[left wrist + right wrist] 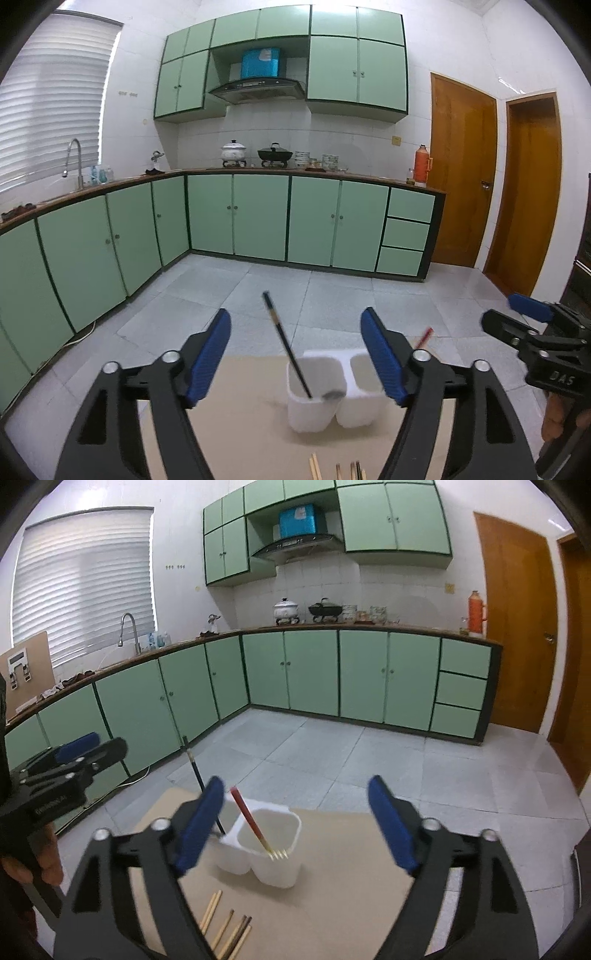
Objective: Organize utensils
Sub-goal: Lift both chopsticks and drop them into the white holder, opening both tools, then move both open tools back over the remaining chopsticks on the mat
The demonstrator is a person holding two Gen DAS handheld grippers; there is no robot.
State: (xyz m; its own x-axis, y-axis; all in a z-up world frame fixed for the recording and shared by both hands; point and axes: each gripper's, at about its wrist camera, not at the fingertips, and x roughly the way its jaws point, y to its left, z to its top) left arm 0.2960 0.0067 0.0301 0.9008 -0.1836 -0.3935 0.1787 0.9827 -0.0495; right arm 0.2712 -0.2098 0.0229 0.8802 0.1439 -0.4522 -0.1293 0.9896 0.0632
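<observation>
A: What is sitting on the tan tabletop [351,867]?
B: A white plastic two-cup holder [275,840], a red-handled fork [255,823] leaning inside; wooden chopsticks [225,928] lying nearby.
A: The tongs?
B: Left tongs [295,354] and right tongs [295,823] are both hanging spread, gripping nothing.

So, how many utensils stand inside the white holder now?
2: a black-handled spoon in the left compartment, a red-handled fork in the right compartment of the white holder.

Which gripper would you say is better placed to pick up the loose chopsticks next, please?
Probably the right gripper. Both grippers are open and empty, but in its view the chopsticks lie on the mat, left of centre. In the left gripper view they barely show at the bottom edge.
</observation>
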